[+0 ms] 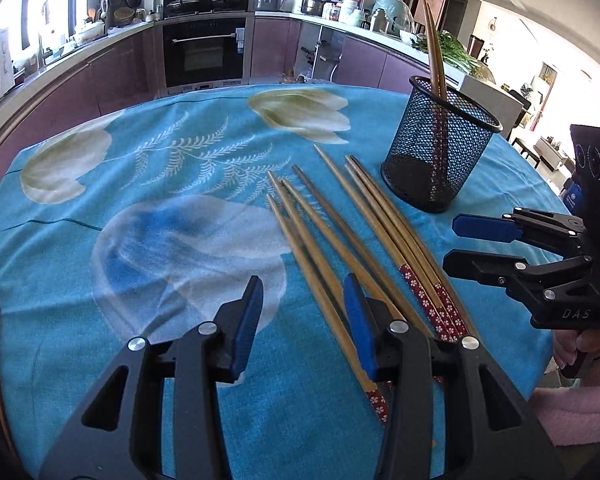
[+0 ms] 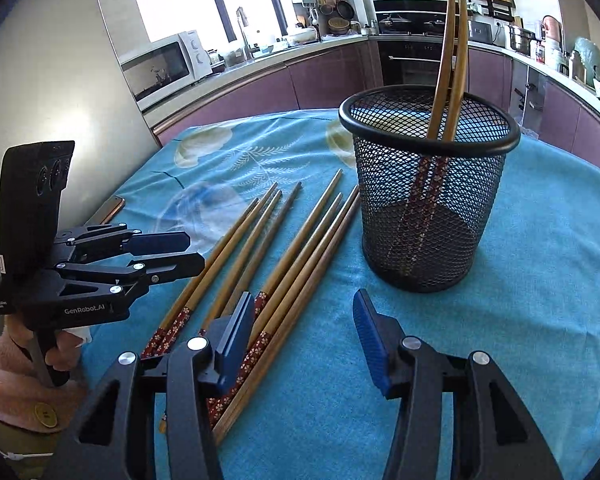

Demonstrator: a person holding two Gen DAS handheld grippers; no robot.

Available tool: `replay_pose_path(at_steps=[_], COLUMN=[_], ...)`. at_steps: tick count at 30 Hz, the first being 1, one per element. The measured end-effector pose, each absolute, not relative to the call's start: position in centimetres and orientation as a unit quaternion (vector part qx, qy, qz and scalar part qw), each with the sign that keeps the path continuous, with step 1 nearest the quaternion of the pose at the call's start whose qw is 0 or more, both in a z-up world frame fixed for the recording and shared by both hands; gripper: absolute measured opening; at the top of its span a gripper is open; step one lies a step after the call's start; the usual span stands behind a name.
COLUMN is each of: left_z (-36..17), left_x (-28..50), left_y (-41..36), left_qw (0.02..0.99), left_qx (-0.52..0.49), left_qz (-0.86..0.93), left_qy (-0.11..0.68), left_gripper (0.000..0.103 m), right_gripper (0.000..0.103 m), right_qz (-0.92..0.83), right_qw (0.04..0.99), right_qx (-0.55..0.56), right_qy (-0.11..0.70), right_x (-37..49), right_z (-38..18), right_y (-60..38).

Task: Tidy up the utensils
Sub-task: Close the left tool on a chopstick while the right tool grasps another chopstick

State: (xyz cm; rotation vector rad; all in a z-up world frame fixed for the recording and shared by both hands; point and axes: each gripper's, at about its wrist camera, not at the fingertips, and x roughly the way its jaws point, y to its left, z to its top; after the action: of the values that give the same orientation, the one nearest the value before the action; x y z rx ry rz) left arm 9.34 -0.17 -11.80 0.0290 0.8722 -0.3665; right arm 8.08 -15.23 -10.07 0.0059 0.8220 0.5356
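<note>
Left wrist view: left gripper (image 1: 302, 312) is seen spread, empty, above the loose brown wooden chopsticks with red floral ends (image 1: 352, 240), which lie on the blue floral tablecloth (image 1: 140, 200) just left of the black wire-mesh cylindrical holder (image 1: 440, 152). Two chopsticks are already stood in the holder. "DAS" is read on the right gripper (image 1: 460, 244).

Right wrist view: right gripper (image 2: 304, 336) is spread, nothing pinched; the holder (image 2: 428, 200) lies ahead, loose chopsticks (image 2: 284, 248) left of it. "GenRobot.AI" is read on the left gripper (image 2: 188, 252). Pick-up step is judged pending; closing on one chopstick is called for.
</note>
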Motion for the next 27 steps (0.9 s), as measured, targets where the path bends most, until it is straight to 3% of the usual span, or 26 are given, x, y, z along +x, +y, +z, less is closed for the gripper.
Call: replay_pose_path(at_steps=[27], left_z=[-12.51], left_x=[9.2], left_y=[-0.15], left_qw=[0.883], left_qx=[0.038], left_qz=[-0.173], left_qy=[0.434], left_gripper=[0.04], right_gripper=[0.042], right_qz=[0.217], right_qw=[0.883], right_qx=[-0.029], right_qy=[0.415], right_x=[8.52], right_z=[-10.81], right_y=[-15.36])
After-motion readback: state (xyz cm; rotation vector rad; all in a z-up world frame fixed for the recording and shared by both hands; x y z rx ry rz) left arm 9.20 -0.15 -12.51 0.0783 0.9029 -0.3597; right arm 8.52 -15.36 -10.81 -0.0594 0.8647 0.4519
